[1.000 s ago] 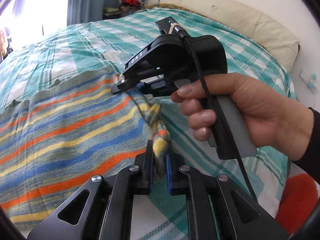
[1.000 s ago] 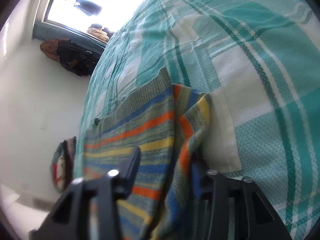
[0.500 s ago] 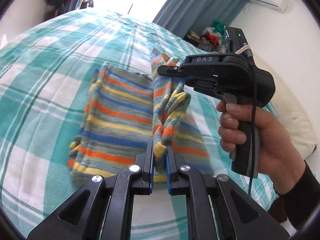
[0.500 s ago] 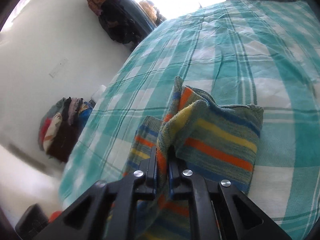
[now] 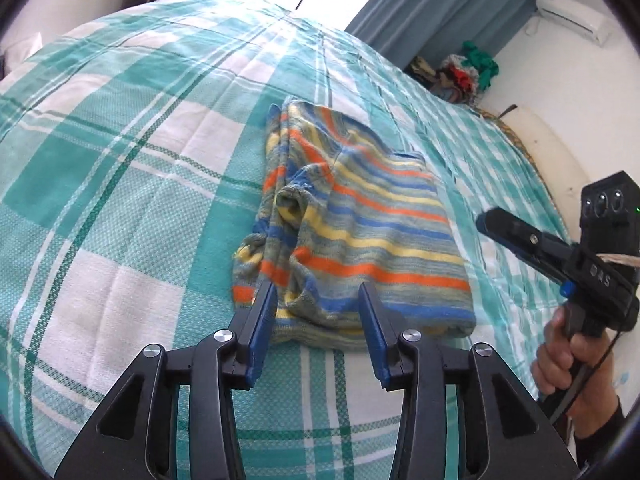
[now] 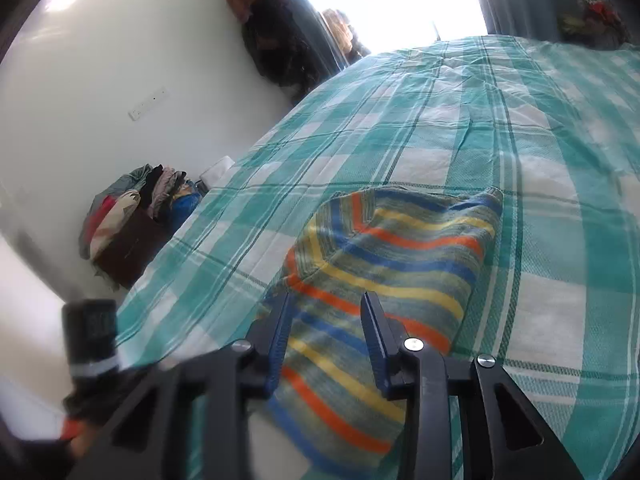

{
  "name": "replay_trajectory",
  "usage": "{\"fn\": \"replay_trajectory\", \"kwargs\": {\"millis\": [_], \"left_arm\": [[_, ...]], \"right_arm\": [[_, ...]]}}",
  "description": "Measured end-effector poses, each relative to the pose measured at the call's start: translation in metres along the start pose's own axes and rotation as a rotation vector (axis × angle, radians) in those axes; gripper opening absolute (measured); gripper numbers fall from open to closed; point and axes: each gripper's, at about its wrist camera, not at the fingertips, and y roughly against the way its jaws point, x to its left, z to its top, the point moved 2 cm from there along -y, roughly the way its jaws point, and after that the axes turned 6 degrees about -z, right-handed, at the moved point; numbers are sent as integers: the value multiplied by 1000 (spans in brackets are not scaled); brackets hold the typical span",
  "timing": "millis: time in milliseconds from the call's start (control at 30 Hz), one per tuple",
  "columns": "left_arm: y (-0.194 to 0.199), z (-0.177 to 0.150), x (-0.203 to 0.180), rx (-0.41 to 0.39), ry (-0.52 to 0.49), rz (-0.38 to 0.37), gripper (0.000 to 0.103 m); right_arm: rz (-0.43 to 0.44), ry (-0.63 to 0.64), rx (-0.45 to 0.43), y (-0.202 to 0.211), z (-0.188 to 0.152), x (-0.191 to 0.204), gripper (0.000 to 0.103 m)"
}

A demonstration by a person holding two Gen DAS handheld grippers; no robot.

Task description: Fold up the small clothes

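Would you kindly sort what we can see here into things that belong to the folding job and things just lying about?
Part of the job:
- striped knit garment, lying folded on the checked bedspread
- left claw, just opened, clear of it
- right claw, just opened

Lying about:
- clothes pile by the wall
- dark clothes hanging
- curtain
- air conditioner

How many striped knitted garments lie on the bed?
1: the striped knitted garment, folded, lies on the checked bedspread just ahead of both grippers. More clothes are piled off the bed; none there shows these stripes.
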Motion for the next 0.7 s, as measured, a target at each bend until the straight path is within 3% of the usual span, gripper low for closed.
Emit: {"fn": "replay_trajectory", "kwargs": {"millis": [33,67,167,233,267,300,367,567,633,700], "left_arm": [[-7,-1,-1,16,-15,51,33],[-15,-2,2,40,-8,91,17],[-18,-3,16,72,42,82,16],[-1,-4,10,51,8,90,19],[7,-5,8,37,-6,100,30],[14,-7,7,27,-12,107,51],[28,-14,8,-9,-8,99,72],[30,-41,24,-27,-7,182,81],[25,-49,21,-40,-65,209,82],[19,-53,12,-26,-132,254,90]], "right_arm": [[23,12,14,6,-14,2,29],[38,17,49,4,-30,3,28],[-65,-7,238,-33,-88,-8,21],[-75,-30,163,-19,-100,-9,19],[-95,-39,139,-9,-101,-6,19],[-117,-51,109,3,-103,-3,19],[-148,-67,44,23,-108,3,30],[-369,-48,-89,52,-150,18,63],[-423,-75,-91,50,-169,15,65],[-422,-100,-73,42,-181,8,65]]}}
